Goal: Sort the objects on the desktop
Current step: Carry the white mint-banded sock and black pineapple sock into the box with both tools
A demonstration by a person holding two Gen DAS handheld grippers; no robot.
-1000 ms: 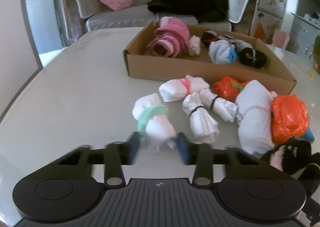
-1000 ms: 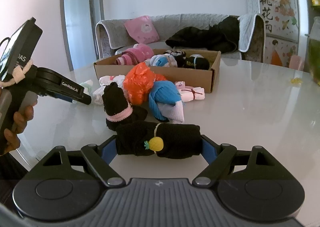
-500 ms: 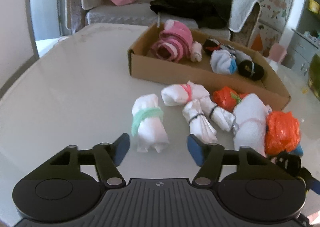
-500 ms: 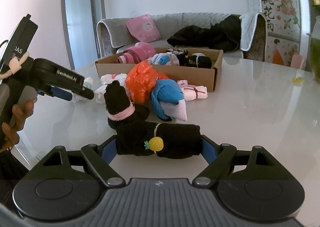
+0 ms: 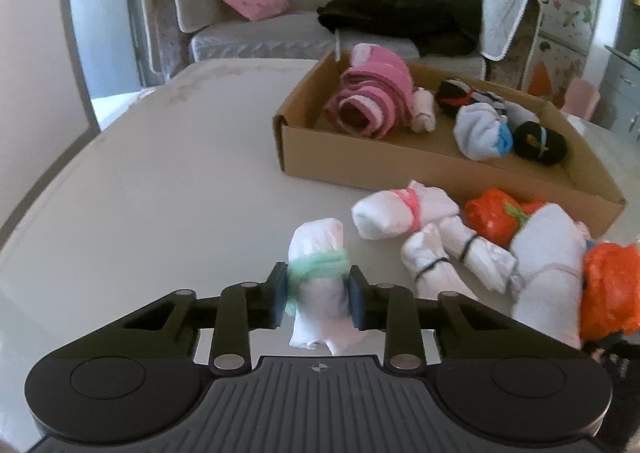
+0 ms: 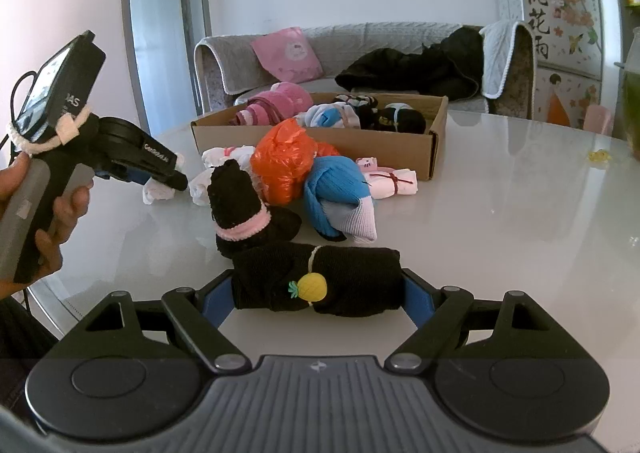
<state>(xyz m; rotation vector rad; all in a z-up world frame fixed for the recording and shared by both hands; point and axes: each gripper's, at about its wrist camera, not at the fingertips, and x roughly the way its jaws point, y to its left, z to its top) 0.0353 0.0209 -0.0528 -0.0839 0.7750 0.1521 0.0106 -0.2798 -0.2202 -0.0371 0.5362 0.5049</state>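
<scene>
Lying lengthwise between the blue pads of the left gripper [image 5: 318,295], the white rolled sock bundle with a mint-green band [image 5: 318,285] points its long axis straight away from the wrist, toward the far side of the pale glossy table [image 5: 160,181]. The jaws have just been closing, and the pads now press on the bundle at the green band, one on each flank; its near end hangs blurred below the pads. Beyond and to the right of it stands the shallow brown cardboard box [image 5: 360,169], already holding a pink striped rolled towel [image 5: 374,101], a white-and-blue sock ball [image 5: 482,131] and a black sock ball [image 5: 540,143]. The box therefore lies ahead and rightward of the held bundle, with its near wall between the two; the coming move probably turns on clearing that wall. Loose bundles remain on the table beside the box: a white roll with a pink band [image 5: 400,213], two white rolls tied with dark bands [image 5: 452,257] and an orange plastic bundle [image 5: 608,289].

Across the right gripper [image 6: 318,287] lies a black rolled sock with a yellow pineapple charm [image 6: 316,281], its long axis crosswise, pad to pad; the wide-set jaws bear on both ends, so it appears gripped. Of the two, the left hand [image 6: 48,229] seems nearer the box's open left end.
</scene>
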